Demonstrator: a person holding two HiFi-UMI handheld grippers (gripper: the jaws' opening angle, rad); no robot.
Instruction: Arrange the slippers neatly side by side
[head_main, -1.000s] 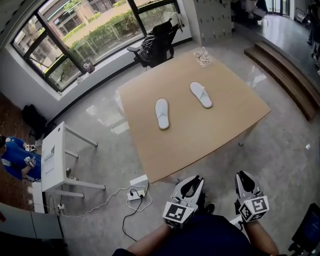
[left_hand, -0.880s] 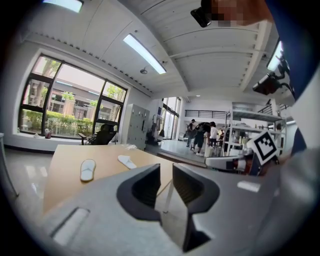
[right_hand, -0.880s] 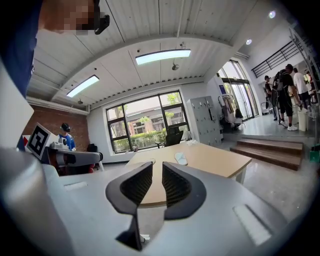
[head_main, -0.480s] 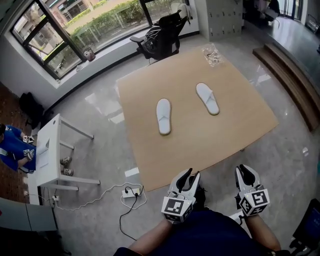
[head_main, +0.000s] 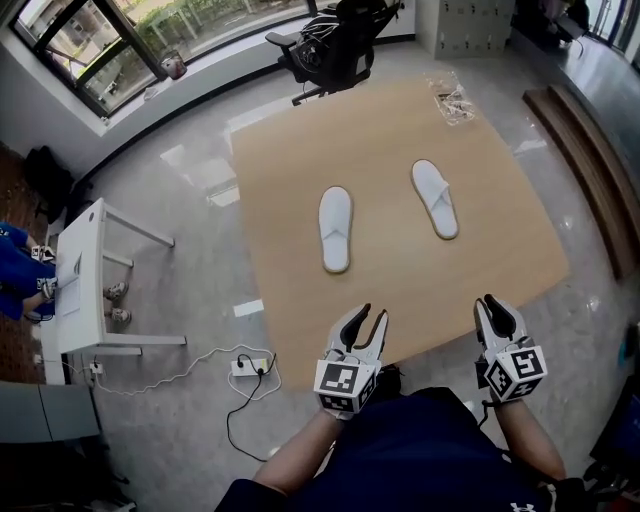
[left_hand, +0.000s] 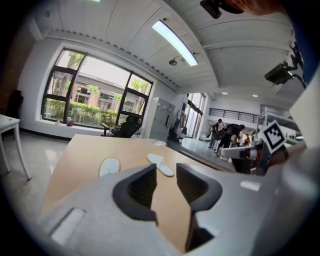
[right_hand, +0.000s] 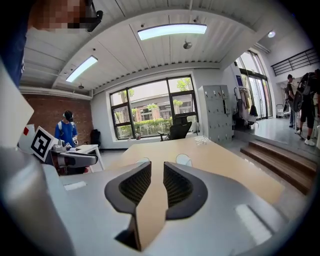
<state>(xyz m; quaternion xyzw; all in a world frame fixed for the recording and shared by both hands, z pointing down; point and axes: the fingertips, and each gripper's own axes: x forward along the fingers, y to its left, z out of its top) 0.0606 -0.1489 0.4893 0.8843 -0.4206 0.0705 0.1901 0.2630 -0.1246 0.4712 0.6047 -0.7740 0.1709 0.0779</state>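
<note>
Two white slippers lie apart on the wooden table (head_main: 500, 270). The left slipper (head_main: 335, 228) (left_hand: 109, 166) points straight away from me; the right slipper (head_main: 436, 198) (left_hand: 161, 162) (right_hand: 183, 160) is angled and sits a little farther off. My left gripper (head_main: 362, 318) (left_hand: 166, 170) hovers at the table's near edge, short of the left slipper, its jaws opening with nothing between them. My right gripper (head_main: 495, 308) (right_hand: 157, 167) hangs at the near edge too, short of the right slipper. A narrow gap shows between its jaws, and they hold nothing.
A crumpled clear plastic bag (head_main: 452, 97) lies at the table's far right corner. A black office chair (head_main: 335, 40) stands behind the table. A small white table (head_main: 85, 280) and a power strip (head_main: 245, 367) with cables are on the floor to the left. Steps (head_main: 590, 170) rise at the right.
Both grippers have come forward from over the floor to the table's near edge. The left gripper's jaws have spread apart. The slippers have not moved.
</note>
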